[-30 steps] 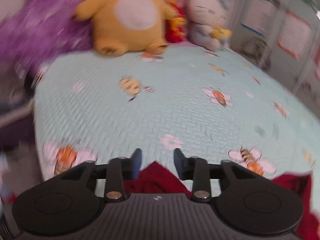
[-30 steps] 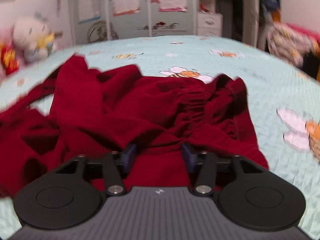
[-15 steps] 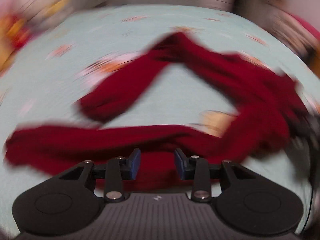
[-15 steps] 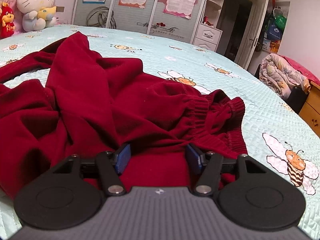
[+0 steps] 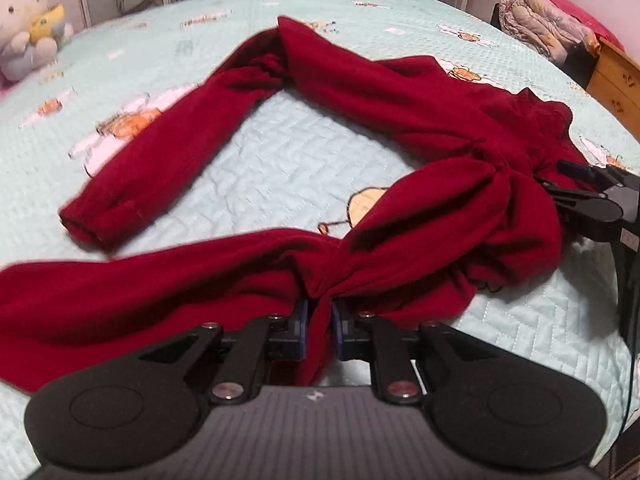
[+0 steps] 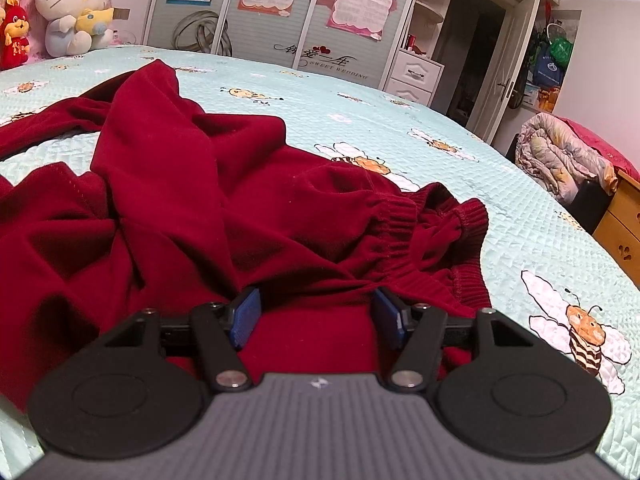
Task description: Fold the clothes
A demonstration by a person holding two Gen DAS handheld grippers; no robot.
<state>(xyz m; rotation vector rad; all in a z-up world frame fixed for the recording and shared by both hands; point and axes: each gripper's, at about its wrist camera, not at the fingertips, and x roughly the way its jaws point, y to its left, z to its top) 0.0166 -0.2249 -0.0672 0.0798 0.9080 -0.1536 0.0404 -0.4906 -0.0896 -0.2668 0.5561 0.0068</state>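
A pair of dark red trousers (image 5: pixel 400 112) lies crumpled on the pale blue bed cover (image 5: pixel 280 168), its legs spread in a loop. My left gripper (image 5: pixel 320 322) is shut on a bunched fold of the near leg. In the right wrist view the elastic waistband (image 6: pixel 400 216) lies just ahead of my right gripper (image 6: pixel 316 316), which stands open over the red cloth with its blue pads (image 6: pixel 245 316) wide apart. The right gripper (image 5: pixel 576 184) also shows at the right edge of the left wrist view, at the waistband end.
Plush toys (image 6: pixel 74 12) sit at the head of the bed. A wardrobe with posters (image 6: pixel 280 12) stands behind it. A bundled quilt (image 6: pixel 560 160) and a wooden drawer unit (image 6: pixel 624 232) stand at the right of the bed.
The left gripper swung from facing the plush toys to the trousers and shut on a fold of the near leg. The right gripper stayed open over the waistband and steadied.
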